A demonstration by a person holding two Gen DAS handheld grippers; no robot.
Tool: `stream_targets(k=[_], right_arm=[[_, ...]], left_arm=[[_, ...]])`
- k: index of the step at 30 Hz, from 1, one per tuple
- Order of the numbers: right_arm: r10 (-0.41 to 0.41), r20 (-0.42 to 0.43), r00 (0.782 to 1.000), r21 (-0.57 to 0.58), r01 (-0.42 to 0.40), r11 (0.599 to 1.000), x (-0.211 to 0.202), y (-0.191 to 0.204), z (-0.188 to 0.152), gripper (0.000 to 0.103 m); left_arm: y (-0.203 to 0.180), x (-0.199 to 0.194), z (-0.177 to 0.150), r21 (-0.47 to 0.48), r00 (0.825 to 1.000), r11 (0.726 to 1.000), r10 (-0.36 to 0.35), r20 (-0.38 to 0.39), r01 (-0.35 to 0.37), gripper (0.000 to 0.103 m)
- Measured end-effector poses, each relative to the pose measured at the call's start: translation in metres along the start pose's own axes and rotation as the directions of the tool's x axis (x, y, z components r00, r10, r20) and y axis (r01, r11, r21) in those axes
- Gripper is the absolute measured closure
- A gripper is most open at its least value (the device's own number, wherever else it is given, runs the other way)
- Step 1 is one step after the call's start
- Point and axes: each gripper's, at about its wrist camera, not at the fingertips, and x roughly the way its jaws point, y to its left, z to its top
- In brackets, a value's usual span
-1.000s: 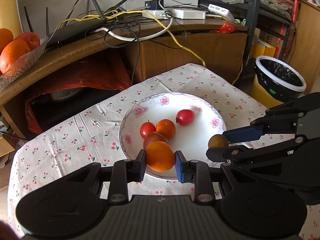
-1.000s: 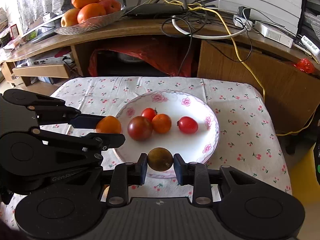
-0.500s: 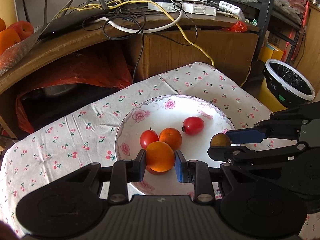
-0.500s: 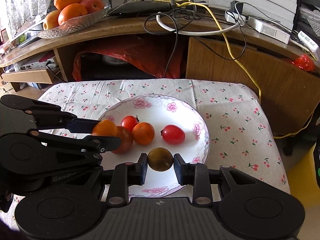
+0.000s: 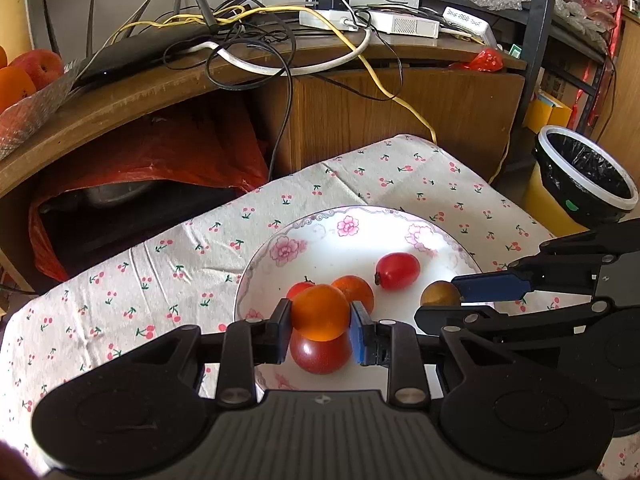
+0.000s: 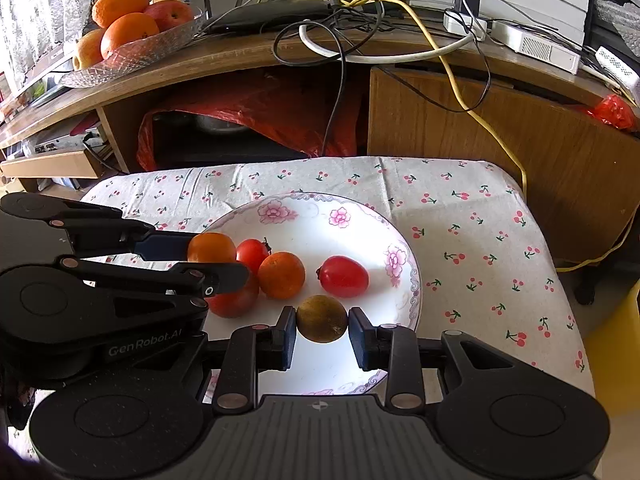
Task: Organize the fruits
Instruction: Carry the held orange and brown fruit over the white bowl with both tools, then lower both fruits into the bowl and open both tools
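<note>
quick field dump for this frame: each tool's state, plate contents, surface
left tool: shut on orange fruit, over plate
right tool: brown-green fruit between its pads, grip unclear, over plate
plate: floral rim; holds dark red tomato, small red tomato, small orange, oval red tomato
surface: cherry-print tablecloth

A glossy glazed plate [image 6: 400,276] is seen ahead of the matt plastic right gripper [image 6: 322,326], on printed cloth [image 6: 480,240]; a varnished wooden desk [image 6: 480,120] lies beyond.

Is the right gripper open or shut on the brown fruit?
Shut on it: the right gripper has both pads pressed against the brown fruit above the plate.
</note>
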Motion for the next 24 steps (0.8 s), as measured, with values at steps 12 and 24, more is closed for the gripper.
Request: stream_targets(k=[12,24], right_arm=[[0.008,-0.017,1.0,0.04,-0.007,0.999,0.013,-0.009,0.001,0.075],[0.012,-0.016,1.0,0.044,-0.011,0.999,0.014,-0.008,0.001,0.075]], left_arm=[[0.002,0.017,0.002,-0.007,1.0,1.0,-0.009,-0.016,0.009,0.067],[0.002,0.018,0.002,-0.007,1.0,1.0,-0.001,-0.017,0.001,0.067]])
